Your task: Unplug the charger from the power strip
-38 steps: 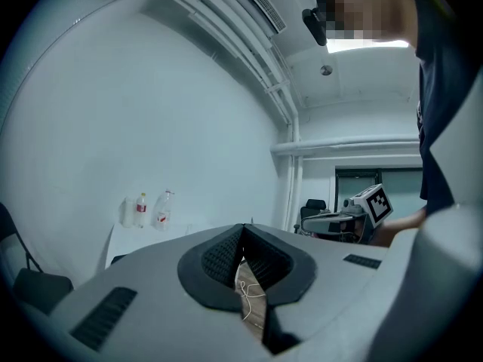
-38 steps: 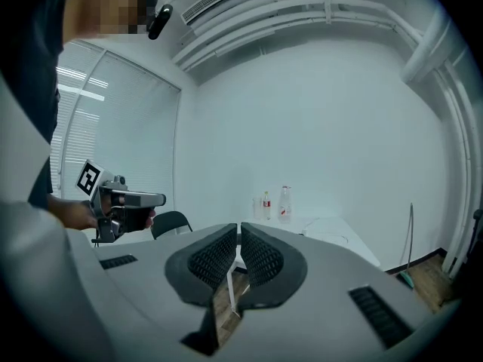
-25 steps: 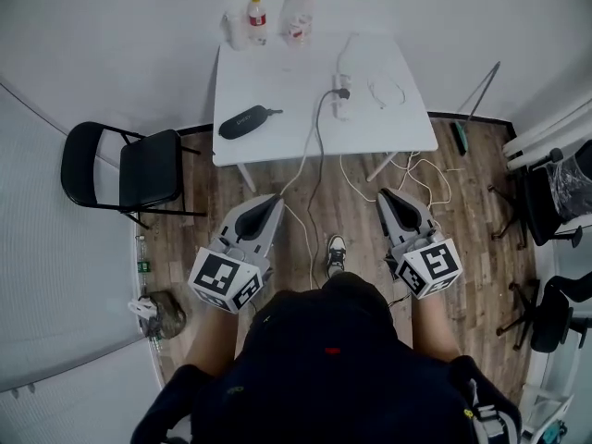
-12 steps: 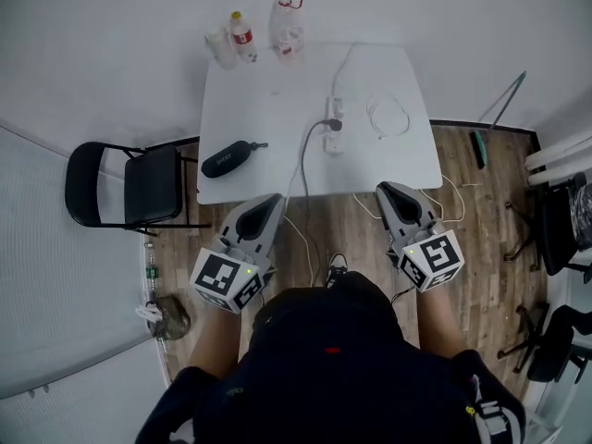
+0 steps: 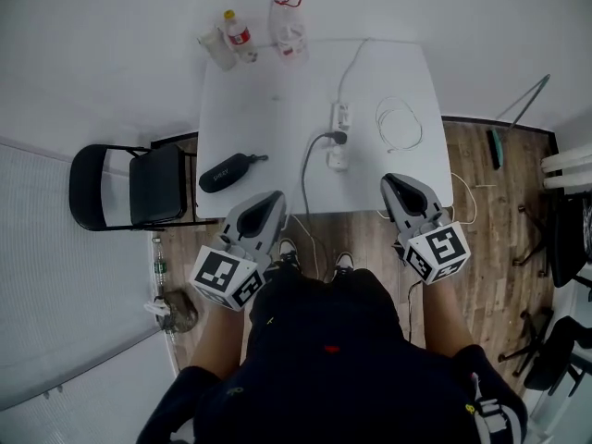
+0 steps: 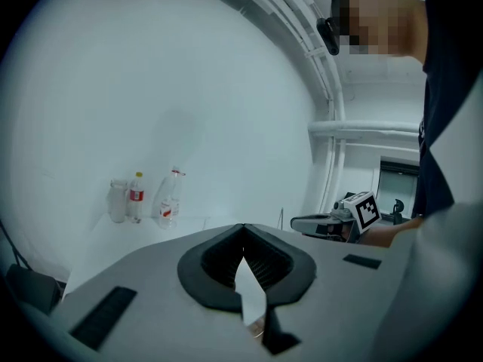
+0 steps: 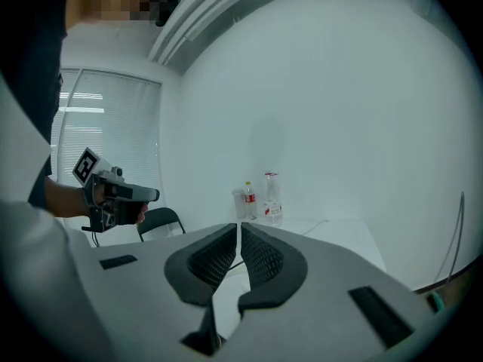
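On the white table (image 5: pixel 268 109) lies a white power strip (image 5: pixel 340 117) with a black charger (image 5: pixel 339 139) plugged into it. The charger's grey cable (image 5: pixel 304 174) runs off the table's near edge. My left gripper (image 5: pixel 274 198) is shut and empty, hovering at the near edge, left of the cable. My right gripper (image 5: pixel 388 182) is shut too, nothing in it, at the near edge right of the strip. Neither touches the strip. In the left gripper view the jaws (image 6: pixel 243 226) meet at the tips; in the right gripper view (image 7: pixel 238 224) they stand together likewise.
A black case (image 5: pixel 227 172) lies at the table's near left. Bottles (image 5: pixel 239 30) stand at the far edge, and a coiled white cable (image 5: pixel 400 123) lies right of the strip. A black folding chair (image 5: pixel 139 188) stands left of the table. My feet (image 5: pixel 344 263) are at the table's edge.
The table has come nearer in the head view as I walked up to it. Both grippers have moved forward from over the floor to the table's near edge, still shut.
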